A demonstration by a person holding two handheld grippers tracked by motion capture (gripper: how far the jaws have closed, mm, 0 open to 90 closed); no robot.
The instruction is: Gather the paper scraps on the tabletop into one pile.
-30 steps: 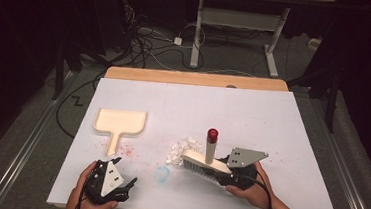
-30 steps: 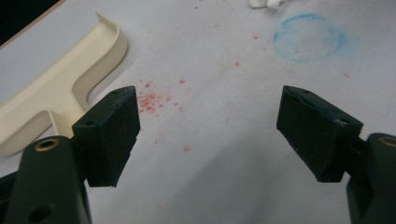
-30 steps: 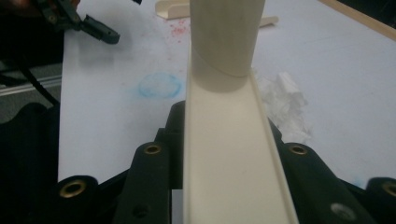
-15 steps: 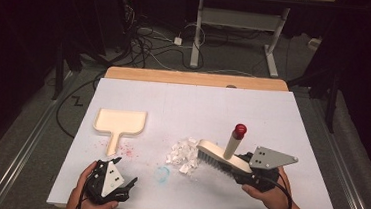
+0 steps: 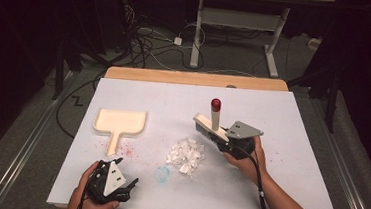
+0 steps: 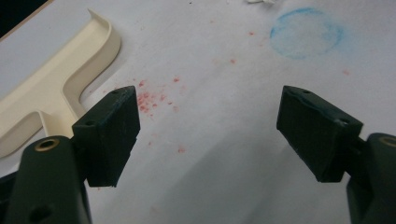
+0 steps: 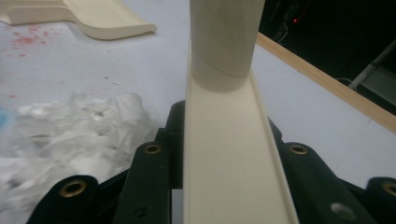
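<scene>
High view: the right gripper [image 5: 228, 142] clamps a cream plastic brush [image 5: 210, 129] by the end of its long flat back, right of the table's [image 5: 291, 143] middle. The brush's long axis runs from the gripper toward the far left, bristles down, and its round handle stands upright with a red cap on top. A heap of white crumpled paper scraps [image 5: 185, 153] lies just left of the brush, nearer the front edge. A flat cream dustpan [image 5: 120, 123] with a short handle pointing at the front edge sits on the left half. The left gripper [image 5: 129, 188] rests at the front left corner.

Left gripper view: matte black jaws stand wide apart, holding nothing, over white paper speckled red, beside a faint blue ring [image 6: 306, 33]. The dustpan's [image 6: 56, 84] rounded rim curves at left.

Right gripper view: the jaws are clenched on the smooth brush [image 7: 229, 154] back, which runs straight away to the handle's base; the scraps [image 7: 70, 135] lie left.
</scene>
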